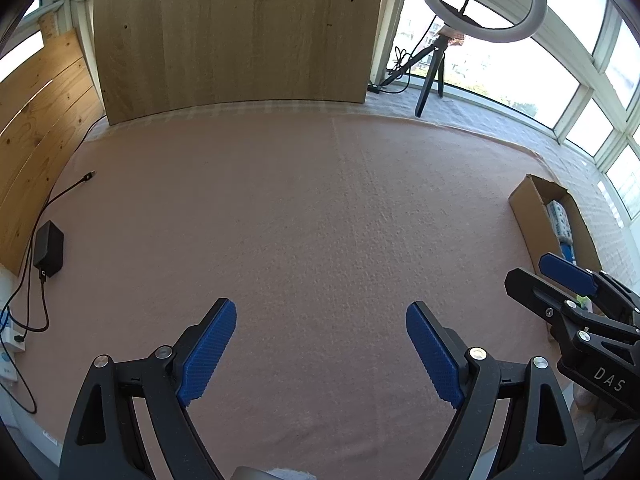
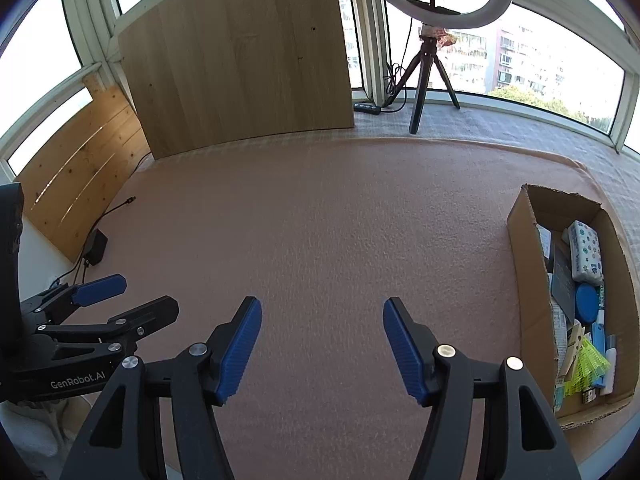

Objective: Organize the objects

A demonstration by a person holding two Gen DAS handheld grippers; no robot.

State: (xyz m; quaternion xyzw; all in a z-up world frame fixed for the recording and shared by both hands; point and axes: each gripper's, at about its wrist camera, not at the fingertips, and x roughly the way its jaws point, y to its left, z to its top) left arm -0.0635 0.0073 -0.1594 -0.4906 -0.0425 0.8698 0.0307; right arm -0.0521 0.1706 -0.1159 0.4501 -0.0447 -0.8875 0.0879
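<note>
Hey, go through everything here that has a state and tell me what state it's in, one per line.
left gripper: open, holding nothing
right gripper: open, holding nothing
cardboard box: open-topped, filled with small items
ring light: upright on its tripod; lit or not, cannot tell
black adapter: lying on the cloth, one cable end loose

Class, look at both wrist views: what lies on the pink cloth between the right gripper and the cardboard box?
Only bare pink cloth separates the right gripper from the cardboard box, clearest in the right wrist view.
</note>
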